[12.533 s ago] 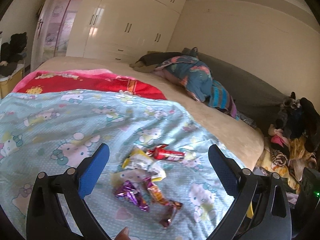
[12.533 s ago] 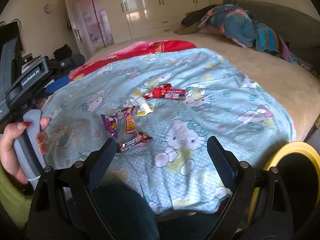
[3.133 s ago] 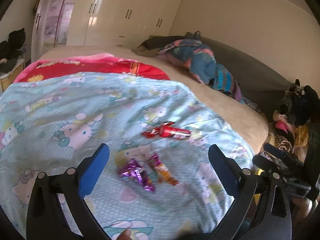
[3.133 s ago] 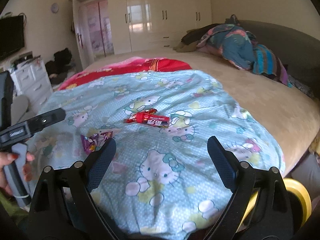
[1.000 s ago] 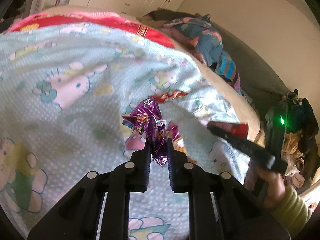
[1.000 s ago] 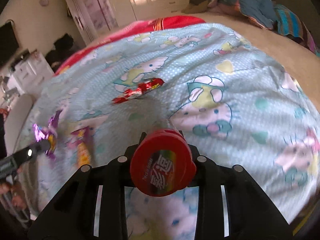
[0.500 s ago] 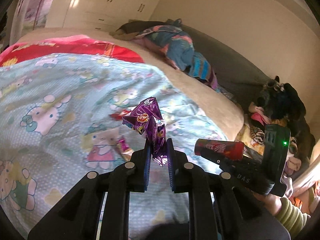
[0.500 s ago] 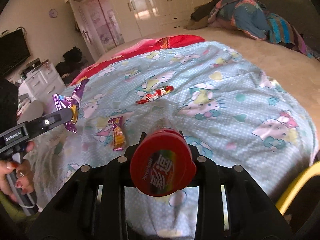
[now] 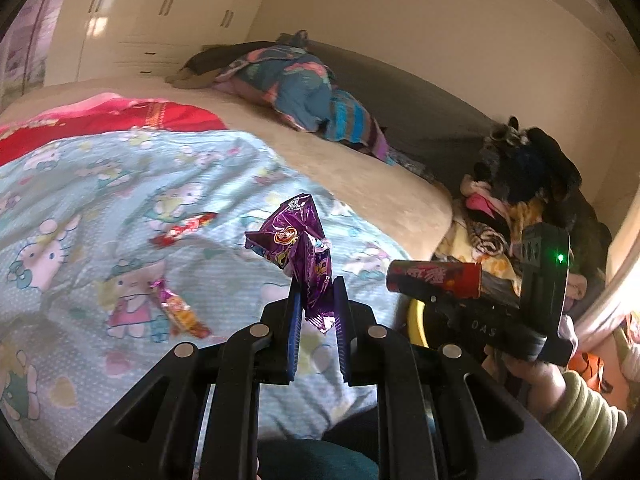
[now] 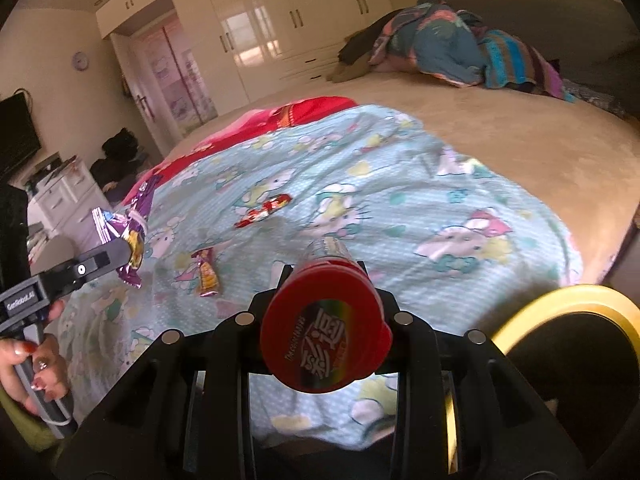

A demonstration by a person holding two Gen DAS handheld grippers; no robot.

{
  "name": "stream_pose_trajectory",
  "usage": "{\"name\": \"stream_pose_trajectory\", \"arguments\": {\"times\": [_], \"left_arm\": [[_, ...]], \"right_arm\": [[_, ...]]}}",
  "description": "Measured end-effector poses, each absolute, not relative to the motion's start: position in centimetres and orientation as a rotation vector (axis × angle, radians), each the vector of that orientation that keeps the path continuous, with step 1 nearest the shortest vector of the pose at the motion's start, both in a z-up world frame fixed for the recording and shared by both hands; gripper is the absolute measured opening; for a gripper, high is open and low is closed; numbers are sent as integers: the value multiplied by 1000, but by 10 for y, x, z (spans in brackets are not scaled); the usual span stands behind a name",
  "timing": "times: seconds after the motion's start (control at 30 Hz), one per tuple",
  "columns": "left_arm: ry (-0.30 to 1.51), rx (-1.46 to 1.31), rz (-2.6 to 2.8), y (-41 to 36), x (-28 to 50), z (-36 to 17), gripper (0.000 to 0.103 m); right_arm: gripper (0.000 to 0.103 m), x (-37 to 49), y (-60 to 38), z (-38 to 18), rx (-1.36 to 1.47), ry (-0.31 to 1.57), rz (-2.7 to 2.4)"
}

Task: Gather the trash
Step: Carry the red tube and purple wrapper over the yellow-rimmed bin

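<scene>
My left gripper (image 9: 316, 300) is shut on a crumpled purple wrapper (image 9: 298, 240) and holds it above the blue cartoon-print blanket (image 9: 80, 184); it also shows in the right wrist view (image 10: 128, 232). My right gripper (image 10: 326, 280) is shut on a red cylindrical snack tube (image 10: 326, 336), seen from the side in the left wrist view (image 9: 434, 278). A red wrapper (image 9: 186, 228) and an orange-and-pink wrapper (image 9: 178, 310) lie on the blanket; they also show in the right wrist view, red (image 10: 264, 210) and orange (image 10: 206, 272).
A yellow-rimmed bin (image 10: 560, 312) stands by the bed's near right corner, partly seen in the left wrist view (image 9: 414, 322). Bunched bedding (image 9: 304, 92) lies at the bed's far side. Stuffed toys and clothes (image 9: 520, 184) are piled right of the bed.
Both grippers have swung to the right with their loads, towards the bed's corner. The yellow bin rim now shows more fully in the right wrist view.
</scene>
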State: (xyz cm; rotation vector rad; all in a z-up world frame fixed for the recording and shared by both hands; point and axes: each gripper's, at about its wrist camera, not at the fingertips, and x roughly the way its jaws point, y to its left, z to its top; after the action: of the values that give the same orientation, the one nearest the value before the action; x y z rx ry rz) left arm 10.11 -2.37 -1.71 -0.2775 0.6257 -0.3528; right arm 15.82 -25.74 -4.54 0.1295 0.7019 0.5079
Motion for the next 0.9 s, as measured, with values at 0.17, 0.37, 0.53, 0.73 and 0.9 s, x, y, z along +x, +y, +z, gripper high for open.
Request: {"name": "stream_pose_trajectory", "arguments": {"times": [0.17, 0.37, 0.53, 0.73, 0.9], "left_arm": [[633, -248, -397, -45, 99, -17, 15], [633, -214, -443, -67, 95, -13, 15], [633, -184, -483, -88, 91, -10, 15], [638, -153, -526, -110, 88, -9, 15], [643, -124, -560, -129, 84, -8, 15]], "right_arm": [[23, 150, -281, -44, 148, 692, 466], [23, 142, -306, -44, 153, 686, 427], [23, 133, -323, -47, 153, 685, 395], [23, 122, -345, -48, 159, 680, 353], [23, 115, -366, -48, 167, 678, 321]]}}
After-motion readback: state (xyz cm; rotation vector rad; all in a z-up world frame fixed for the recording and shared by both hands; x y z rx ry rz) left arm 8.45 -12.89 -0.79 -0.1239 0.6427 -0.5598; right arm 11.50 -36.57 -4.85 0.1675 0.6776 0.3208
